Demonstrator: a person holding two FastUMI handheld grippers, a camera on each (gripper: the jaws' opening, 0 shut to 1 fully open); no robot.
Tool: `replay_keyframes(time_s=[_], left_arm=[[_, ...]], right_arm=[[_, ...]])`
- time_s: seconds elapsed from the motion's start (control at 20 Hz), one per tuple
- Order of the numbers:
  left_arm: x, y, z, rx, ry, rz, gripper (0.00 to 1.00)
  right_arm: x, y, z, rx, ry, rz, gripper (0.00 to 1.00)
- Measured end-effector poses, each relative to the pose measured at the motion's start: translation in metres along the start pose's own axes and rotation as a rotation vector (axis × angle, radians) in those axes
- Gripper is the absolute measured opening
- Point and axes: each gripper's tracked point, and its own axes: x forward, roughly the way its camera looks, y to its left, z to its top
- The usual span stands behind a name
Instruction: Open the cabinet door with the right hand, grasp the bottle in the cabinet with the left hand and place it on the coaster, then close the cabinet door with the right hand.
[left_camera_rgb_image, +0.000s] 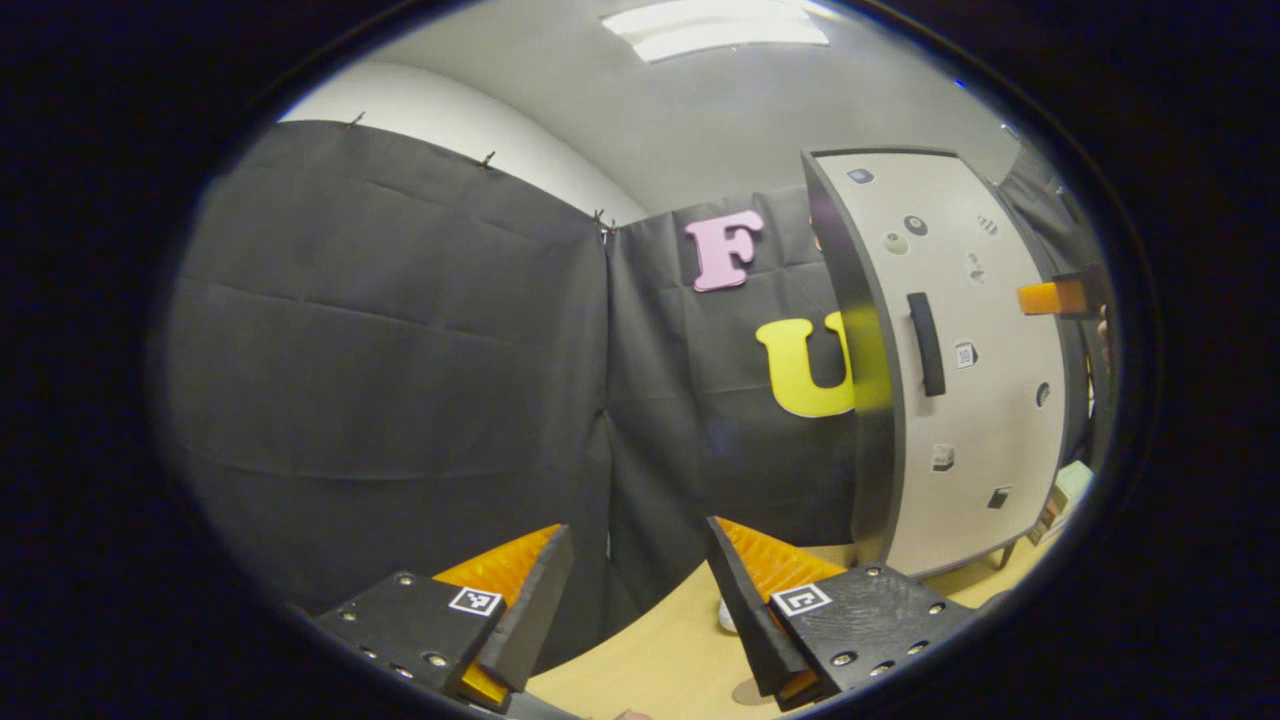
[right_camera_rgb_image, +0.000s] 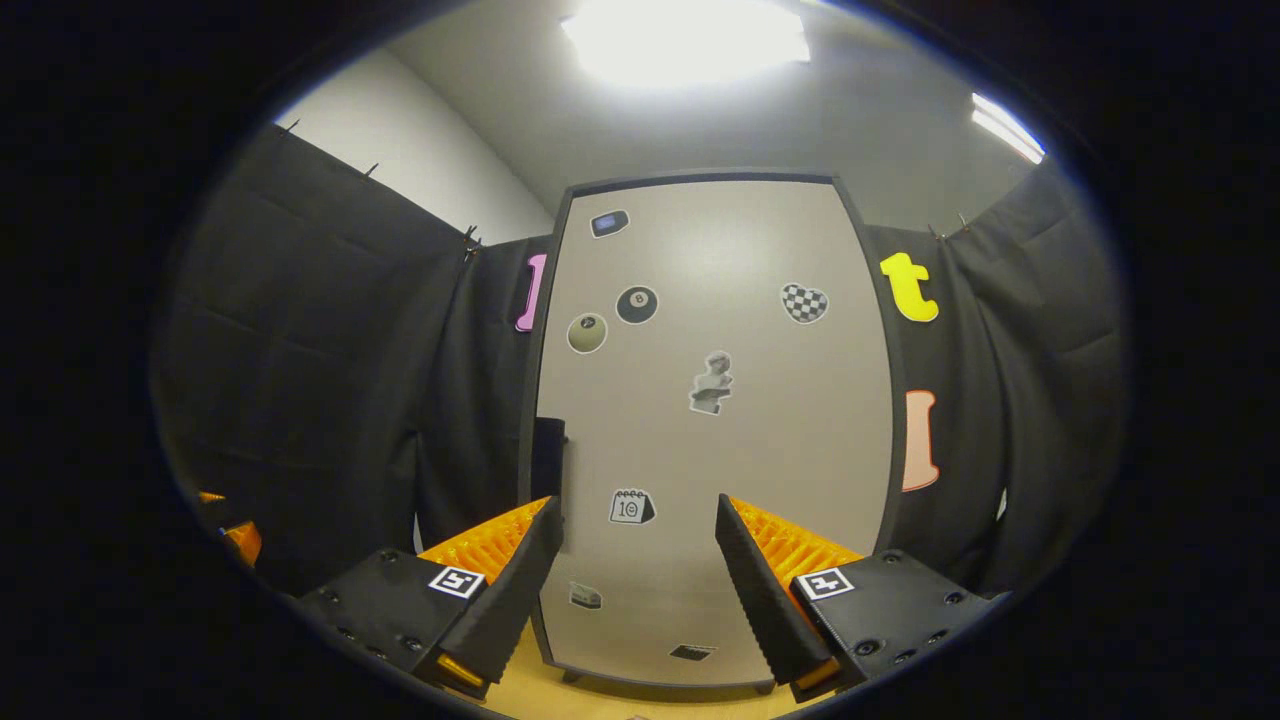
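The cabinet (right_camera_rgb_image: 710, 430) stands upright on the table with its beige, sticker-covered door shut. A dark vertical handle (right_camera_rgb_image: 548, 455) sits at the door's left edge, and in the left gripper view the handle (left_camera_rgb_image: 926, 343) shows on the door (left_camera_rgb_image: 985, 420). My right gripper (right_camera_rgb_image: 640, 590) is open and faces the lower door a short way off, with nothing between its fingers. My left gripper (left_camera_rgb_image: 640, 600) is open and empty, left of the cabinet and pointed at the black cloth. The bottle is hidden behind the door.
The wooden tabletop (left_camera_rgb_image: 660, 660) runs under the cabinet. A small white object (left_camera_rgb_image: 727, 615) lies on it behind my left gripper's right finger. The other gripper's tip (left_camera_rgb_image: 1055, 297) pokes in at the far right. Black cloth walls close in the booth.
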Motion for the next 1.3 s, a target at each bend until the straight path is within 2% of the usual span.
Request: replay_keyframes(time_s=[0.5,0.95,1.15,1.25,1.3], left_arm=[[0.043,0.047,-0.033,0.012,0.04,0.028,0.82],[0.07,0.095,-0.059,0.01,0.069,0.074,0.81],[0.075,0.102,-0.07,0.0,0.095,0.092,0.81],[0.077,0.105,-0.073,0.007,0.095,0.094,0.82],[0.078,0.105,-0.073,0.012,0.094,0.093,0.82]], right_arm=[[0.071,0.05,-0.018,0.021,0.049,-0.006,0.98],[0.125,0.071,-0.041,0.018,0.124,-0.038,0.98],[0.138,0.076,-0.049,0.042,0.166,-0.039,0.86],[0.139,0.08,-0.046,0.063,0.166,-0.031,0.85],[0.141,0.078,-0.046,0.06,0.16,-0.049,0.72]])
